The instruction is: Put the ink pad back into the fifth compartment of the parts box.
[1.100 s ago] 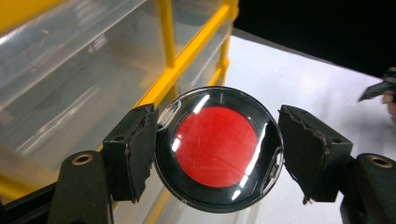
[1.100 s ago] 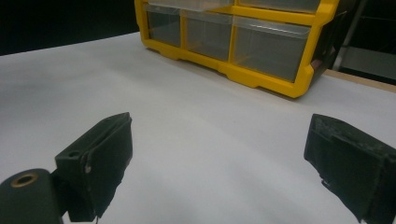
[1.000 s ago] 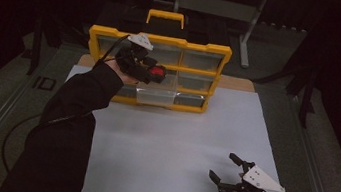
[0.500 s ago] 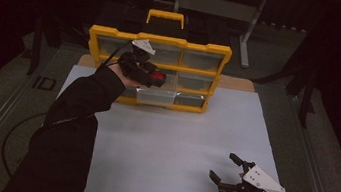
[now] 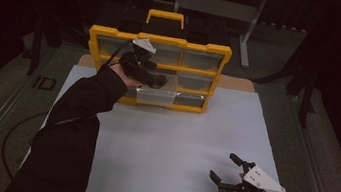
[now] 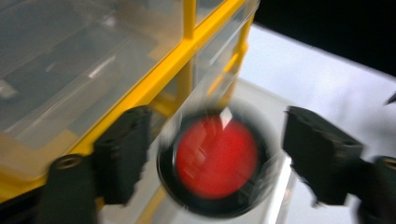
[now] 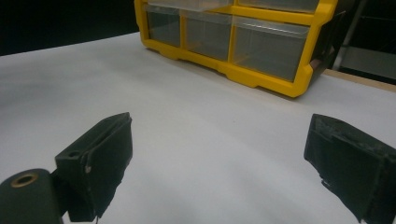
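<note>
On the white table the yellow-framed organiser with clear plastic drawers has one bottom drawer pulled out. Over it, the left gripper has just spread its jaws, freeing the round red, black-rimmed disc; lift straight away. The right gripper rests with its jaws apart.

— What's the round thing?
— A red disc in a black ring, blurred, face toward the camera.
— Where?
— Over the pulled-out clear drawer in the yellow organizer's bottom row, nothing pressing on it.
</note>
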`<act>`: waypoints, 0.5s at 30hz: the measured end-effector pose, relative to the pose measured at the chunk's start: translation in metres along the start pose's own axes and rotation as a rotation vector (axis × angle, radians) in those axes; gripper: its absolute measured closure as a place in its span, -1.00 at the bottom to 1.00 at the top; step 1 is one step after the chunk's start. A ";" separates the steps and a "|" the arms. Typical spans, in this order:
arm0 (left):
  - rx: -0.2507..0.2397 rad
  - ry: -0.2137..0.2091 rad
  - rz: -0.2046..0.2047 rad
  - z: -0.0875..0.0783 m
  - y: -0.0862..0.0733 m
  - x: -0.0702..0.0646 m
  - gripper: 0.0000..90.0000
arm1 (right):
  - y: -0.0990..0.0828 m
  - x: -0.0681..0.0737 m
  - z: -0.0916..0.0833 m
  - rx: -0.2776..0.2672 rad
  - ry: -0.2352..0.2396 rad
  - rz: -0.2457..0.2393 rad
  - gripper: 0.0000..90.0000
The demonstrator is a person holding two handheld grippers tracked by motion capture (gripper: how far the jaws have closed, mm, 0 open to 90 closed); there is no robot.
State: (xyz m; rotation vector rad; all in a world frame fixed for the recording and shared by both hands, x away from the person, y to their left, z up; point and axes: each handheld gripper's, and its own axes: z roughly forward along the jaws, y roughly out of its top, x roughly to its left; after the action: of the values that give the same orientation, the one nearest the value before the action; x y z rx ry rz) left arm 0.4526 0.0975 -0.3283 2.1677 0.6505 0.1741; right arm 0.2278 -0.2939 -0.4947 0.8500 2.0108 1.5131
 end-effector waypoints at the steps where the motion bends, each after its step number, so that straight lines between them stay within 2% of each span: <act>1: 0.016 -0.020 -0.012 0.000 0.001 0.001 -0.94 | 0.000 0.000 0.000 0.000 -0.001 0.000 -0.82; 4: 0.036 -0.024 0.001 0.000 0.001 -0.002 -1.00 | 0.000 0.000 0.000 -0.001 -0.002 0.001 -0.82; 10: 0.004 0.011 0.008 -0.005 0.001 -0.004 -1.00 | 0.001 0.001 -0.001 0.001 -0.004 0.000 -0.82; 15: 0.007 0.019 0.020 -0.008 0.000 -0.006 -1.00 | 0.001 0.001 0.000 0.002 -0.005 -0.002 -0.82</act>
State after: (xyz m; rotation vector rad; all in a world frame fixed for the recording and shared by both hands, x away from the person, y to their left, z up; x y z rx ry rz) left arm 0.4447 0.1003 -0.3226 2.1823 0.6415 0.2032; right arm 0.2270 -0.2935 -0.4941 0.8518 2.0092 1.5061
